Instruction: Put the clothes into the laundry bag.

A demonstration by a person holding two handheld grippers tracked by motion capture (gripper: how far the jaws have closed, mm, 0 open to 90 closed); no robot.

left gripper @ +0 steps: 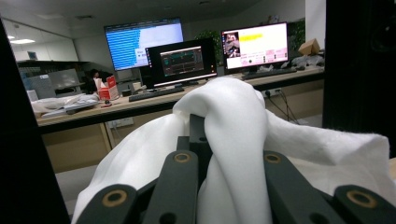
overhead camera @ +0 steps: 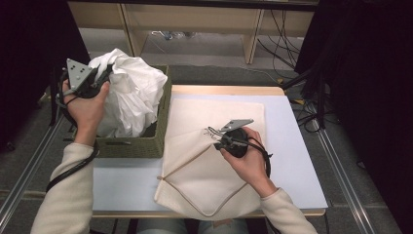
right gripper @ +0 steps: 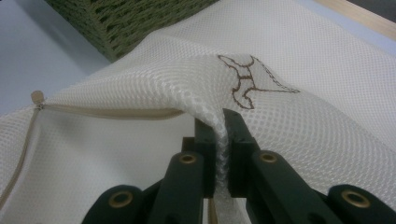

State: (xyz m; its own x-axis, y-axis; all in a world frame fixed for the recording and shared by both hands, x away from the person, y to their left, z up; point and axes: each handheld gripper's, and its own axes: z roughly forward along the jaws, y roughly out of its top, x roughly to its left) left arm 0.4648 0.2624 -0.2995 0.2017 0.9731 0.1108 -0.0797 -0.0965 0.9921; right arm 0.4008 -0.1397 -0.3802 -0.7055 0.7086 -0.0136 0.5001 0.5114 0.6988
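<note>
White cloth (overhead camera: 131, 92) raised; left hand (overhead camera: 86, 108) high

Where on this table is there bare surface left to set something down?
Free: the white tabletop in front of the green basket, left of the mesh bag, and the strip right of the bag. Crowded: the basket, stuffed with white cloth, and the bag-covered middle.

Monitors (left gripper: 187, 60) on far desk (left gripper: 140, 105)

Left gripper (left gripper: 205, 140) jaws closed on a fold of white cloth (left gripper: 238, 121), lifted before three lit monitors (left gripper: 182, 60) on a desk.
</note>
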